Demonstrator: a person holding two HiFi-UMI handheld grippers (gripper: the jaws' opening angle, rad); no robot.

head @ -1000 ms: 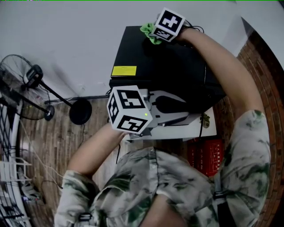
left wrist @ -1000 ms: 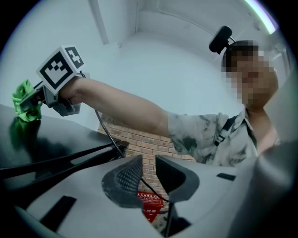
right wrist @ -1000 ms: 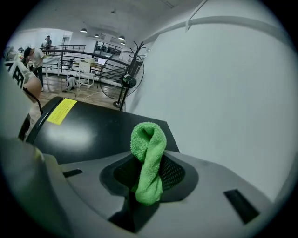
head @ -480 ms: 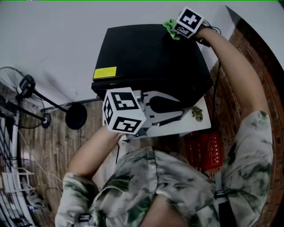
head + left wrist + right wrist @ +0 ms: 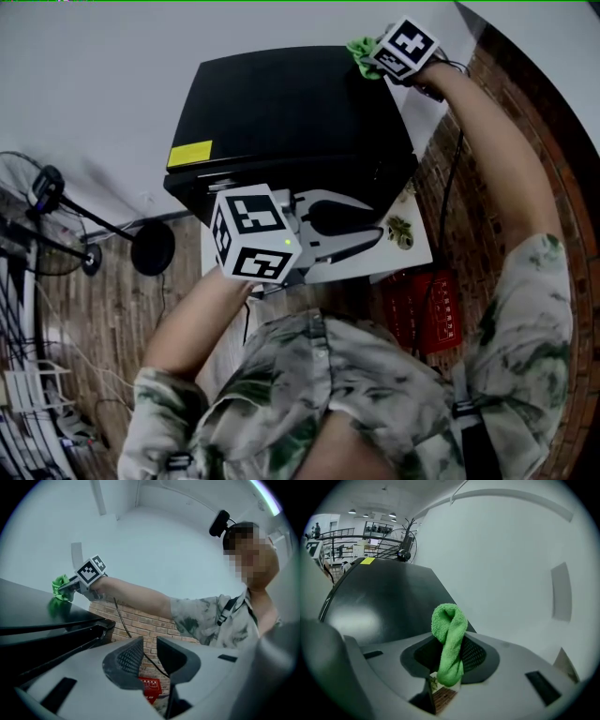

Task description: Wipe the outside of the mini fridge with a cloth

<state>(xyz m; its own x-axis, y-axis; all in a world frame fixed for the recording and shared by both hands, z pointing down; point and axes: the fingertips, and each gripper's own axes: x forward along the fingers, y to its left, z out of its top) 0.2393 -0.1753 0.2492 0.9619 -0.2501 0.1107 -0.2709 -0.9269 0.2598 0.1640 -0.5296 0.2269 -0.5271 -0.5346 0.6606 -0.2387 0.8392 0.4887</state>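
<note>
The black mini fridge point(image 5: 281, 117) stands against the white wall, with a yellow label point(image 5: 190, 153) at its front left. My right gripper point(image 5: 377, 53) is shut on a folded green cloth point(image 5: 361, 47) and holds it at the far right corner of the fridge top. In the right gripper view the cloth point(image 5: 449, 637) stands up between the jaws of the right gripper point(image 5: 449, 660), over the glossy top point(image 5: 384, 597). My left gripper point(image 5: 378, 221) hovers by the fridge's front right edge. The left gripper point(image 5: 150, 654) has a narrow gap between its jaws and holds nothing.
A standing fan point(image 5: 47, 202) with a round base point(image 5: 153, 247) is on the wooden floor to the left. The fridge sits on a white stand point(image 5: 417, 248). A red box point(image 5: 427, 309) lies below it, and a black cable point(image 5: 448, 178) hangs by the brick wall.
My right gripper has carried the cloth rightward along the back of the fridge top to its far right corner. The left gripper has kept its place and gap.
</note>
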